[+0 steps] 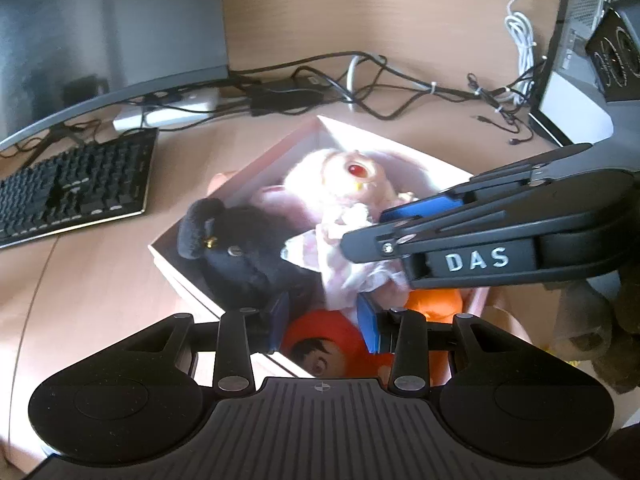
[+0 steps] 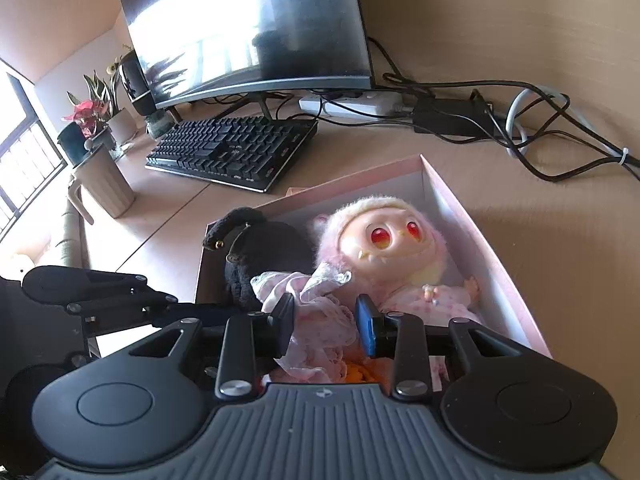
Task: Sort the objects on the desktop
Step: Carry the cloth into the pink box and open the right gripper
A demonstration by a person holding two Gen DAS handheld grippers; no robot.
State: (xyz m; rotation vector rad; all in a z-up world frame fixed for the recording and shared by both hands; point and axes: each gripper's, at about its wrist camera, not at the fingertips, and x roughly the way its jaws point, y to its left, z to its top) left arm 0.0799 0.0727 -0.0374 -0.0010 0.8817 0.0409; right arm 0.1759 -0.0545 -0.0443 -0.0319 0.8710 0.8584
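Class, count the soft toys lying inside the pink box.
3. Pink red-eyed doll toward the far side, black plush at its left side, orange plush at the near end. Others may be hidden underneath.

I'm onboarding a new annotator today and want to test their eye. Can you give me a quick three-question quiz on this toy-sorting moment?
1. True or false: the black plush lies outside the pink box.
2. Which toy has red eyes? A) the pink-haired doll B) the orange toy C) the black plush
3. What sits between the fingers of the right gripper?

Key:
1. False; it lies inside the box, beside the doll.
2. A.
3. The doll's frilly pink-and-white dress cloth; whether the fingers actually pinch it cannot be told. The left gripper hangs open over the orange toy.
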